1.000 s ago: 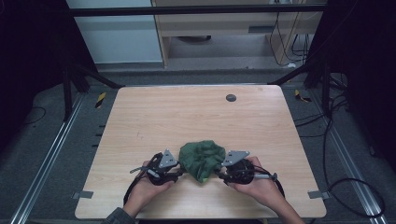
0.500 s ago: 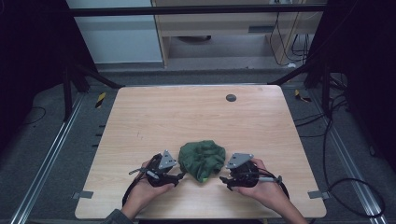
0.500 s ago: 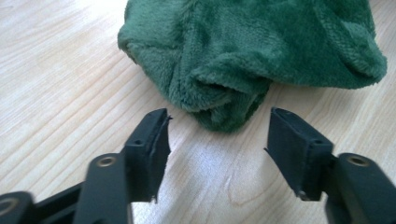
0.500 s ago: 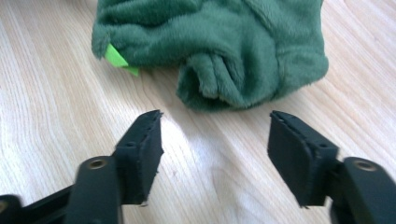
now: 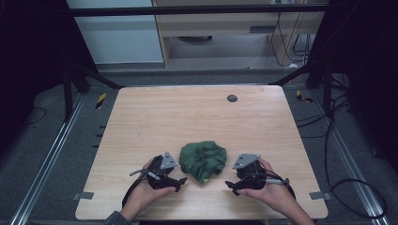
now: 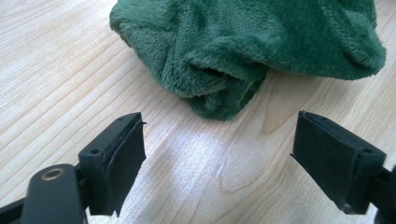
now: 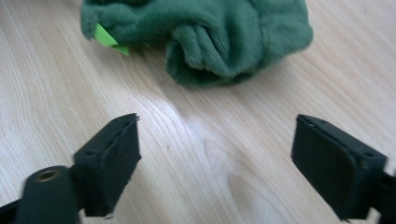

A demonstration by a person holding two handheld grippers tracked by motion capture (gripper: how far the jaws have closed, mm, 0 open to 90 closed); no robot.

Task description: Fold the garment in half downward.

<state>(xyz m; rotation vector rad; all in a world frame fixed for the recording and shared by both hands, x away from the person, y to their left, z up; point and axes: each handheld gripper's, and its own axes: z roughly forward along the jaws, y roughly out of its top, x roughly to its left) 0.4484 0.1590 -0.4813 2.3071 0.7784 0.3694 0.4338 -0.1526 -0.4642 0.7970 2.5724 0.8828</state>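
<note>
Now the green cloth [image 5: 202, 160] lies crumpled in a heap on the wooden table [image 5: 187, 117], near the edge closest to you and about in the middle between your two hands. It is soft and fleecy, and a small bright green tag [image 7: 108, 38] comes out from its edge in the right gripper view.

Your left gripper [image 5: 180, 180] rests on the table just beside the cloth, at its left. Its jaws have just been opening and now they stand wide apart with nothing between them; only bare wood shows there. In the left gripper view [image 6: 217, 154] the nearest fold of the cloth lies a little ahead of the jaws, not touching them.

Your right gripper [image 5: 231, 186] is at the other side of the cloth, also low on the table. Its jaws also have just been opening, and they are released and empty [image 7: 215, 161]. The cloth lies ahead of them, apart from both pads.

Farther away, a small dark round disc [image 5: 232, 98] sits near the far edge of the table.
</note>
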